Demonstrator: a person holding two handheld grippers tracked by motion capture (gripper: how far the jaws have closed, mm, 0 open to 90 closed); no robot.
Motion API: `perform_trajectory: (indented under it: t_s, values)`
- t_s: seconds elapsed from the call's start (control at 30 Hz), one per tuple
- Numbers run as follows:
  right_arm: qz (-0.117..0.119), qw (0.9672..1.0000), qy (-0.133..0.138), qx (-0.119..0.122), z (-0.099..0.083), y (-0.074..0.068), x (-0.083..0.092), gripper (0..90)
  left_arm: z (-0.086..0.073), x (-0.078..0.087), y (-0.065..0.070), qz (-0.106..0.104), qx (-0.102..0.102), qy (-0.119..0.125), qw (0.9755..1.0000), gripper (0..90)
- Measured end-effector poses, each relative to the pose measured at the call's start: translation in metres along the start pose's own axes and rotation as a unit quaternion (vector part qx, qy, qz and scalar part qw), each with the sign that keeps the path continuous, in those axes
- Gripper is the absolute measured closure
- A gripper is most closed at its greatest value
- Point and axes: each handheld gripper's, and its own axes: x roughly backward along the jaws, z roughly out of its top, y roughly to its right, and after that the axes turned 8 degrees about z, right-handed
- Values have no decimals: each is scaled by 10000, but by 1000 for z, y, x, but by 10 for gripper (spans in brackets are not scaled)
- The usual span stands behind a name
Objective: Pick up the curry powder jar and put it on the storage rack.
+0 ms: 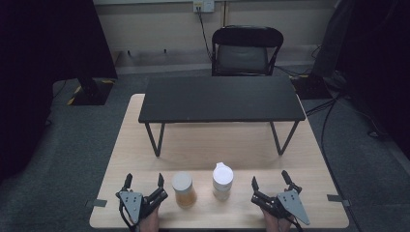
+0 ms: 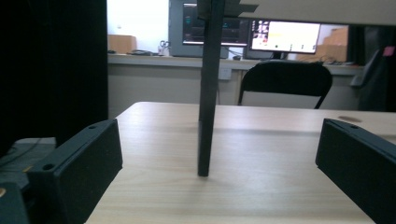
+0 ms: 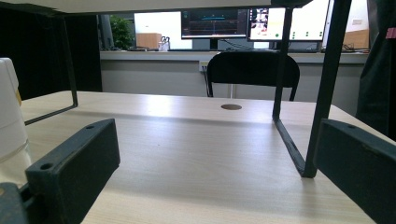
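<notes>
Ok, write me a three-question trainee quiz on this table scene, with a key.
1. True or false: the left tool is shut on the amber jar.
2. Multiple choice: where do the amber jar and the white-capped bottle stand? A) on top of the black shelf; B) on the wooden table, between the two tools; C) on the chair.
3. Fill in: the right tool is nearest to the ____ bottle.

Key: 1. False; its jaws stand apart, with nothing between them. 2. B. 3. white-capped.
</notes>
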Motion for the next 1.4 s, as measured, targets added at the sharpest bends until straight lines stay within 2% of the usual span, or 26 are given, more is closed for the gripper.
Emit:
perform_trajectory:
  t_s: [0.13,0.2,0.33,0.77,0.9,1.07,1.27,1.4]
  values:
    - [5,10000,0,-3,0,0,0,0,3,2,-2,-62,56,18,10000,0]
    - [5,10000,0,-2,0,0,0,0,8,3,-5,-205,74,-9,9998,0]
    - [14,10000,-2,-3,0,0,0,0,16,5,-7,-337,128,-1,9993,0]
    - [21,10000,0,-5,0,1,0,0,32,11,-10,-556,174,74,9983,0]
    - [21,10000,-1,-3,0,1,0,0,42,14,-10,-658,230,30,9976,0]
    - [19,10000,0,-3,0,1,0,0,50,15,-8,-782,311,86,9964,0]
    - [7,10000,0,1,0,0,0,0,56,16,-4,-1046,244,69,9942,0]
    - [5,10000,0,1,0,0,0,0,56,18,4,-1126,134,91,9935,0]
